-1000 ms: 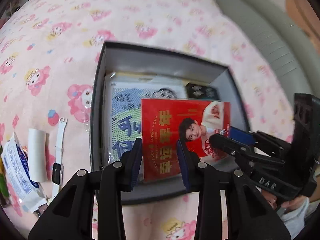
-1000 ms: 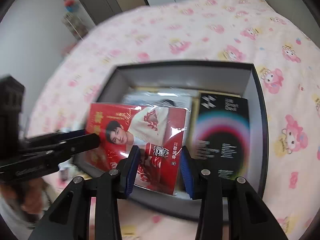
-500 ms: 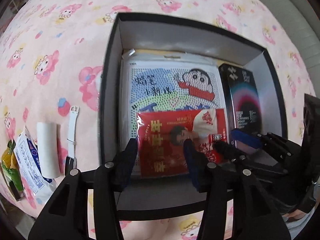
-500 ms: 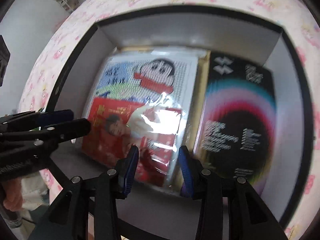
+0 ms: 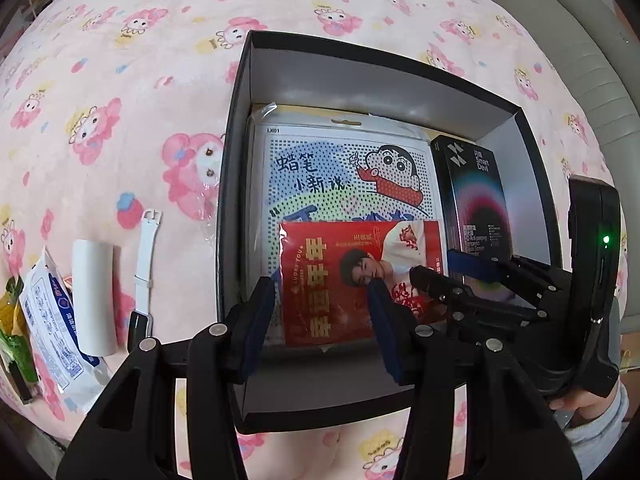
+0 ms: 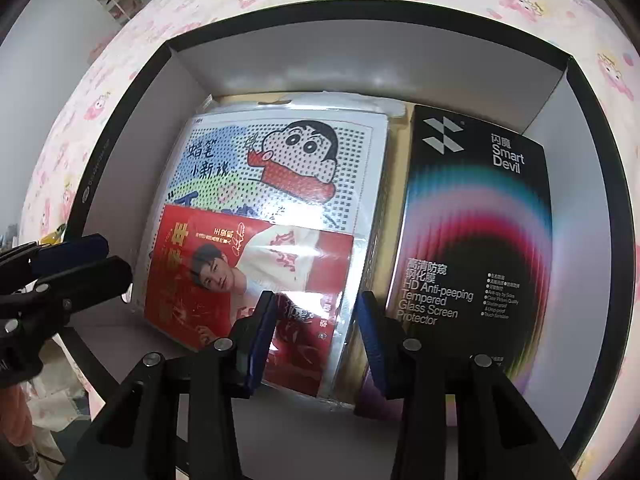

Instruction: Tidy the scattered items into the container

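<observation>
Compared with a second ago, you have brought both grippers lower over the black box (image 5: 236,184), and the red card packet (image 5: 344,280) that then hung tilted above the rim now lies flat inside it, on the lower part of the cartoon bead sheet (image 5: 340,176). Your left gripper (image 5: 322,312) was narrow around the packet's edge then; its fingers (image 5: 262,316) now stand about halfway apart, over the packet, with nothing pressed between them. Your right gripper (image 6: 316,328) has dropped closer to the box floor; its fingers (image 6: 262,328) are set narrow and are easing apart, with the packet's corner under the gap. You cannot tell from either view whether they touch the plastic sleeve.

The black screen-protector box (image 6: 476,216) lies beside the bead sheet, against the right wall of the box, as before.

On the pink bedspread (image 5: 120,80) left of the box, items remain outside: a white watch strap (image 5: 144,264), a white roll (image 5: 94,296), and a blue-and-white wipes pack (image 5: 52,320). A green and yellow item at the far left edge is cut off and hard to name.

Glare on the packet's sleeve washes out its middle in the right wrist view. The near end of the bead sheet is hidden under the packet and both grippers' fingers. Your right hand shows only as a sliver below the gripper body.
</observation>
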A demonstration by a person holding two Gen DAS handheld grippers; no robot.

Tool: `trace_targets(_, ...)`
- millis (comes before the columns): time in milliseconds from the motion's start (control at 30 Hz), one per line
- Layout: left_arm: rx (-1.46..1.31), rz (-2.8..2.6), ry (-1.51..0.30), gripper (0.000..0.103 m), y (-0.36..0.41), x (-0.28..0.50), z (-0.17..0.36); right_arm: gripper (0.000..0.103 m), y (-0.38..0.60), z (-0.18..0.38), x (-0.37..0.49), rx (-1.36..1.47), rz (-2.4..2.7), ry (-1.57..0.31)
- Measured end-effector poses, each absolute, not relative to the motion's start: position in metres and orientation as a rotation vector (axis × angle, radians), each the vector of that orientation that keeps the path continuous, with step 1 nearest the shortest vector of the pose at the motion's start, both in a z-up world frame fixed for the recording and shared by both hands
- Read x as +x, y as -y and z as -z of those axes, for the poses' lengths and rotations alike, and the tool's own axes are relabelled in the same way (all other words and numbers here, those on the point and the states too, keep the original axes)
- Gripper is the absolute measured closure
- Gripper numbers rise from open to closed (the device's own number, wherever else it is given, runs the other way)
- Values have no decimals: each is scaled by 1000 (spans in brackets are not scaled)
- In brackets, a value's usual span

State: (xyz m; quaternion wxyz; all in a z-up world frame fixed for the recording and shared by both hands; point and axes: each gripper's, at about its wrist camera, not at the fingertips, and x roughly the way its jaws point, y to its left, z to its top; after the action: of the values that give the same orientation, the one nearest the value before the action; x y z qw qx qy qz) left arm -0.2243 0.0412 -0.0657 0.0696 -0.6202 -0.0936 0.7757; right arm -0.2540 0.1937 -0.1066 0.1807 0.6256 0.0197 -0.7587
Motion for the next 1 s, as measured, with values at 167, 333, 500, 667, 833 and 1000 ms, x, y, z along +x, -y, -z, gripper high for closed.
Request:
trace_targets(167,-1857,-2339,290,54,-40,-226,64,59,-191,105,-252,1774,2114,-20)
trace_targets(333,-1821,-2333,315,54,-35,-225,62,59,-193,103,-247,1747,2114,-18)
trace_targets(500,-1791,-2291,244,54,-41,-224,62,60,-215,86,-244,1722,2176,36)
trace_targets(667,-1793,-2225,149,55,-76,-231,72,60,-239,59,-234,1651,2321,-6)
trace_targets(833,-1793,-2130,-29,54,-127,-230,82,60,-253,46,-219,1597,2396,21)
trace_targets(1000,-1944,-2142,-197,55,-135,-233,107,60,-261,50,-230,1607,2414,22)
